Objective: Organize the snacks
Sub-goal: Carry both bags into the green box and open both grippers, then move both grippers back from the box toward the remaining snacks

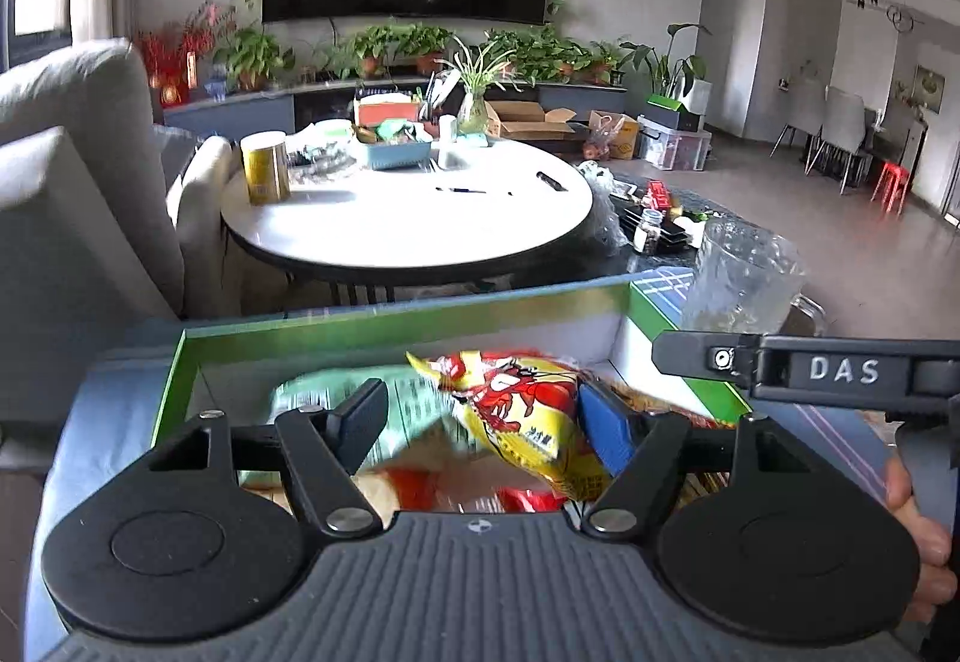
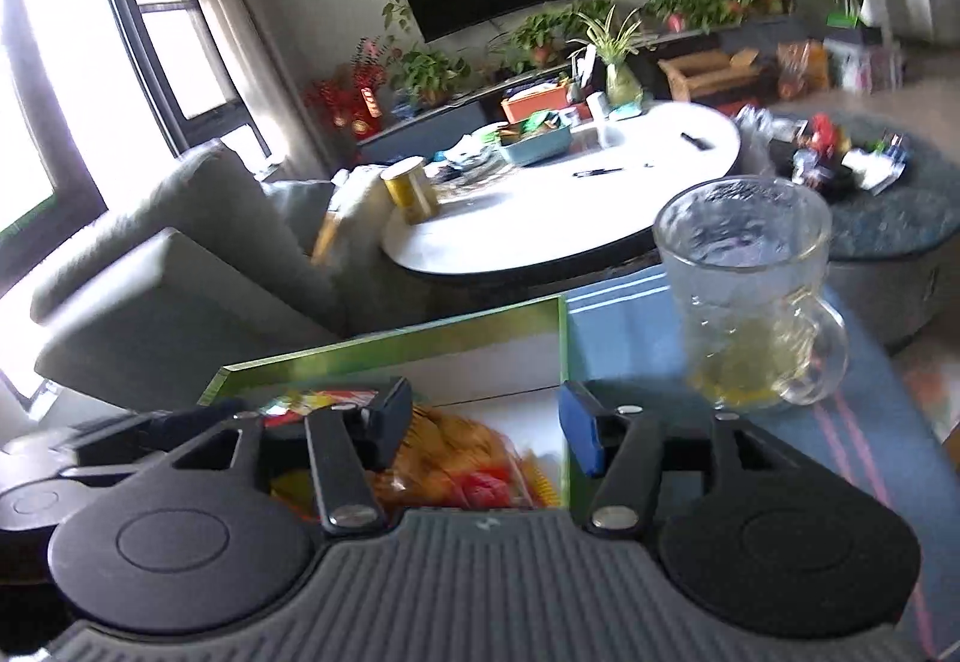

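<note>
A green-rimmed box holds several snack bags. In the left wrist view a yellow and red crayfish snack bag lies in it beside a pale green bag. My left gripper is open over the box, its jaws wide apart around the yellow bag, not gripping. The right gripper's arm shows at the right. In the right wrist view my right gripper is open above the box's right end, over an orange snack bag.
A glass mug stands on the blue cloth right of the box. Behind are a round white table with a gold can, a grey sofa at left, and a low dark table with clutter.
</note>
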The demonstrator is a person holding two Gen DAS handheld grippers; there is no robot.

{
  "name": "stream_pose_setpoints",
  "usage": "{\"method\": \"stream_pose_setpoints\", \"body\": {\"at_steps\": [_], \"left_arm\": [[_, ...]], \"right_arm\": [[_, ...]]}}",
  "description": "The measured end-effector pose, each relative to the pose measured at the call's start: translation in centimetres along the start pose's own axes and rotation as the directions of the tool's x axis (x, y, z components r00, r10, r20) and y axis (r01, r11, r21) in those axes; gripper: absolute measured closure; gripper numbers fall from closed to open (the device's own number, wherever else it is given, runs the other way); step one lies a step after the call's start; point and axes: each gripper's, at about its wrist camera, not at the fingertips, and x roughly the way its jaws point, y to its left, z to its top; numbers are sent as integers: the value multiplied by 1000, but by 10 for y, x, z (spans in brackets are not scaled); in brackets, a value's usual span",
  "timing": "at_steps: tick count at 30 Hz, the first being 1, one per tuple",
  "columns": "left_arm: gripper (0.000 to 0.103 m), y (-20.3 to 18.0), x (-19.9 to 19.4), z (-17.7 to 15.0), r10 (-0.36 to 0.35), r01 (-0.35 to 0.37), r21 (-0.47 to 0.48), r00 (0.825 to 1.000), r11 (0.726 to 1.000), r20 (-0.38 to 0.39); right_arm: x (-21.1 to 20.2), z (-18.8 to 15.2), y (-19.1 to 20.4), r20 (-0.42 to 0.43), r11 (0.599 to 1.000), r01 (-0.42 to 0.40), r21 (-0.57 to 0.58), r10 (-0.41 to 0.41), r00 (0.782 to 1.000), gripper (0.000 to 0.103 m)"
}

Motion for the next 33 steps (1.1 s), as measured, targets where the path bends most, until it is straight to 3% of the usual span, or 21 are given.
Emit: {"method": "stream_pose_setpoints", "body": {"at_steps": [3, 10, 15, 19, 24, 33], "left_arm": [[36, 2, -14, -2, 18, -18, -1, 1000, 1000, 23], [34, 5, -59, -1, 19, -16, -35, 996, 999, 83], [31, 5, -93, -14, 7, -2, -63, 997, 998, 78], [28, -3, -115, -31, -15, 17, -32, 999, 999, 52], [28, -12, -137, -52, -37, 37, -1, 999, 999, 28], [27, 2, -186, -79, 25, -23, -53, 999, 998, 40]], "right_arm": [[-11, -3, -5, 2, 999, -38, 37, 38, 999, 51], [-49, -3, -6, 15, 999, -15, 50, 15, 1000, 51], [-83, -13, -1, -1, 999, -33, 21, 33, 999, 46], [-105, -28, 11, -23, 998, -47, -52, 45, 999, 39], [-118, -45, 20, -63, 991, -42, -125, 34, 997, 39], [-139, -81, 21, -120, 991, -49, -124, 34, 992, 39]]}}
